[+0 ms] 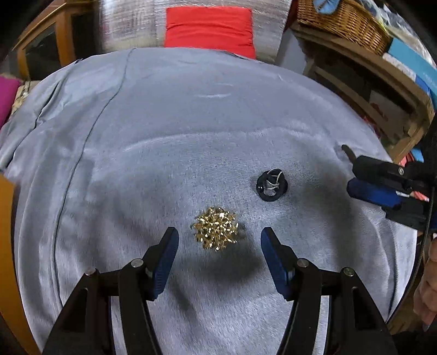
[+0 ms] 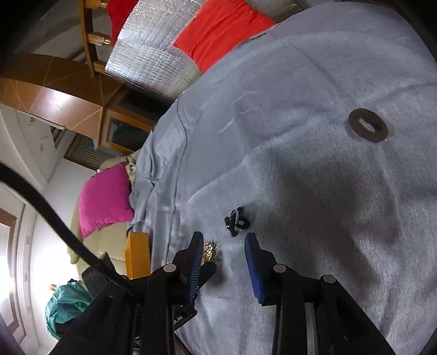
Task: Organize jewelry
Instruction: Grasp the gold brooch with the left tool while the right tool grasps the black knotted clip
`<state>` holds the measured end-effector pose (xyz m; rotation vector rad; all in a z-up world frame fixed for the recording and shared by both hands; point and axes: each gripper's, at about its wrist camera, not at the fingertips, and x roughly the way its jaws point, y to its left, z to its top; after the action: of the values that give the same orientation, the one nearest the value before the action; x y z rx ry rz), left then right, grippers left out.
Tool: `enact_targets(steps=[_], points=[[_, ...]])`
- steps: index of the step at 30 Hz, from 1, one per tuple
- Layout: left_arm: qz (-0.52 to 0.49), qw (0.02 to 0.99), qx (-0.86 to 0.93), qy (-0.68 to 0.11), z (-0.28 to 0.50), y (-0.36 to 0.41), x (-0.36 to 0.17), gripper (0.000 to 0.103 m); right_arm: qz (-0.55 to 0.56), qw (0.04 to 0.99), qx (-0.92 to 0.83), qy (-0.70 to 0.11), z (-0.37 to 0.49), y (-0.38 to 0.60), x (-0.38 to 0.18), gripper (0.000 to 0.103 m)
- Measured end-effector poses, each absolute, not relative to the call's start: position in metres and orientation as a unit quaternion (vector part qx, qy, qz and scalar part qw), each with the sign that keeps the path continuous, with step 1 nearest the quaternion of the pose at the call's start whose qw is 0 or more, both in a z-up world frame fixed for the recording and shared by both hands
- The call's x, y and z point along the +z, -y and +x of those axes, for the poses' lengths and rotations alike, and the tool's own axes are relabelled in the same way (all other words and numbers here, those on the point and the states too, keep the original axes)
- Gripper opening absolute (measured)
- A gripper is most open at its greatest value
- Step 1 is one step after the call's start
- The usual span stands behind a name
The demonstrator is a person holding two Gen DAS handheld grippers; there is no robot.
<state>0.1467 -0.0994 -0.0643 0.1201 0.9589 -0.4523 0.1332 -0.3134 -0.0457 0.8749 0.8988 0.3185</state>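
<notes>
A gold, spiky cluster of jewelry [image 1: 215, 228] lies on the grey cloth [image 1: 191, 123]. My left gripper [image 1: 219, 237] is open, its blue-padded jaws on either side of the gold piece, just above the cloth. A black ring-shaped piece with a thin silver chain [image 1: 271, 185] lies to the right and further off. In the right wrist view the black piece [image 2: 237, 220] lies just ahead of my open, empty right gripper [image 2: 224, 240]; the gold piece [image 2: 208, 250] peeks out behind its left finger. The right gripper also shows at the right edge of the left wrist view [image 1: 382, 180].
A dark flat ring-shaped disc [image 2: 368, 124] lies further out on the cloth. A red cushion [image 1: 209, 27] sits beyond the far edge, a pink cushion [image 2: 105, 198] to the left, wooden shelves with a wicker basket [image 1: 341, 21] to the right.
</notes>
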Motion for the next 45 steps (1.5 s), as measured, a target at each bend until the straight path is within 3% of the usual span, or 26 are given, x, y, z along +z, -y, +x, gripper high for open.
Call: enact_targets(steps=[7, 9, 10, 19, 24, 26, 31, 45], points=[[0.035, 0.856, -0.225, -0.464, 0.156, 0.088, -0.073, 0.063, 0.428, 0.783, 0.145, -0.428, 0.156, 0.303, -0.059, 0.035], [0.038, 0.856, -0.234, -0.459, 0.155, 0.089, -0.072, 0.063, 0.423, 0.782, 0.144, -0.435, 0.162, 0.296, -0.061, 0.041], [0.035, 0.855, -0.242, -0.457, 0.154, 0.089, -0.072, 0.063, 0.418, 0.784, 0.142, -0.437, 0.163, 0.293, -0.062, 0.051], [0.041, 0.859, -0.241, -0.450, 0.153, 0.097, -0.075, 0.039, 0.376, 0.802, 0.111, -0.451, 0.180, 0.275, -0.070, 0.055], [0.029, 0.859, -0.242, -0.450, 0.155, 0.096, -0.073, 0.039, 0.333, 0.817, 0.100, -0.459, 0.188, 0.265, -0.075, 0.045], [0.027, 0.859, -0.242, -0.451, 0.156, 0.095, -0.073, 0.039, 0.315, 0.825, 0.091, -0.461, 0.189, 0.262, -0.075, 0.031], [0.024, 0.859, -0.245, -0.450, 0.155, 0.090, -0.071, 0.039, 0.289, 0.836, 0.081, -0.460, 0.187, 0.258, -0.072, 0.018], [-0.002, 0.873, -0.225, -0.433, 0.156, 0.065, -0.056, 0.039, 0.324, 0.837, 0.114, -0.425, 0.166, 0.267, -0.044, 0.016]])
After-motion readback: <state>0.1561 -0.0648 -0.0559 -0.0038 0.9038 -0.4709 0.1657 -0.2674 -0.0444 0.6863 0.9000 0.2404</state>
